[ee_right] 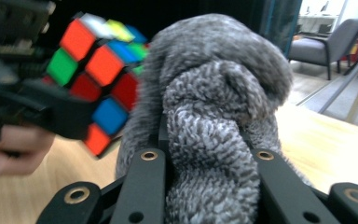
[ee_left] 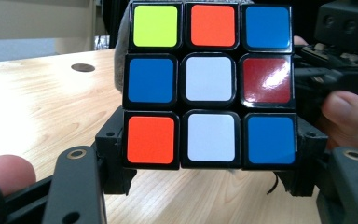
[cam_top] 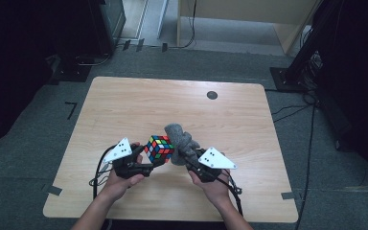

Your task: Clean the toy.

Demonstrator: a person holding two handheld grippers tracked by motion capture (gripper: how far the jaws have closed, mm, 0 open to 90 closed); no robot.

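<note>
A lab or office workroom is suggested: a wooden tabletop (cam_top: 124,105) is set on grey carpet (cam_top: 33,143) marked with tape, black equipment stands (cam_top: 302,62) and trailing cables (cam_top: 310,139) are seen at the far right, and an office chair (ee_right: 328,46) beyond.

The cube (cam_top: 159,148) and cloth (cam_top: 181,143), touching, block the near middle of the bench (cam_top: 124,105). The far half and both sides lie open, save a small dark disc (cam_top: 212,95) far right.
</note>
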